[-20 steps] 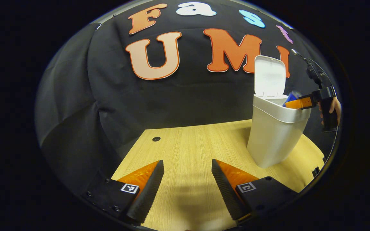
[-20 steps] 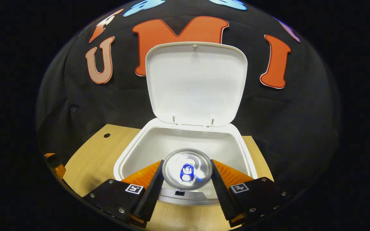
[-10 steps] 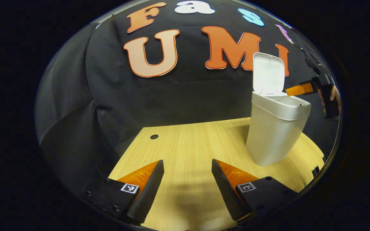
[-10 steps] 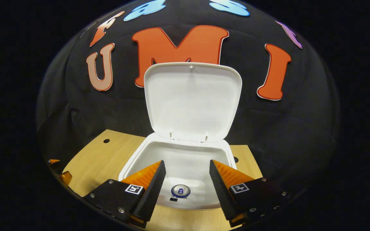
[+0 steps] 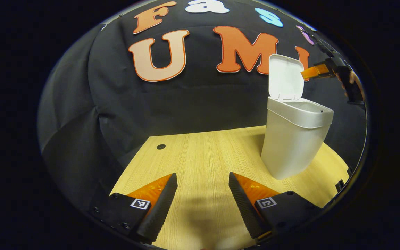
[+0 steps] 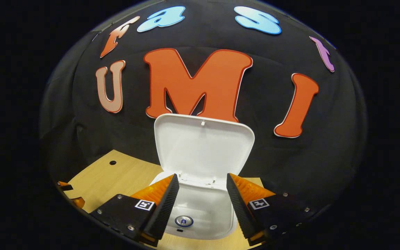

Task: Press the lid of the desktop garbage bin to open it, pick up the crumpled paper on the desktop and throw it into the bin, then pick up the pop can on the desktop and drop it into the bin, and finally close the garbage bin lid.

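Bin [image 5: 295, 142] was plain white, lid [image 6: 203, 147] too; can [image 6: 184, 221] silver-blue, table [image 5: 203, 159] light wood grain.

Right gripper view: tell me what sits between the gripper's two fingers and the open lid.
Nothing blocks it. Between the right gripper and the raised lid is the bin's open mouth, with the pop can at the bottom.

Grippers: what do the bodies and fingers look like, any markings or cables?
Both the left gripper and the right gripper have wedge-shaped fingers with ridged inner faces, on black blocks with screws and a square black-and-white marker each. In the left gripper view the right gripper has a dark handle with a cable rising from it.
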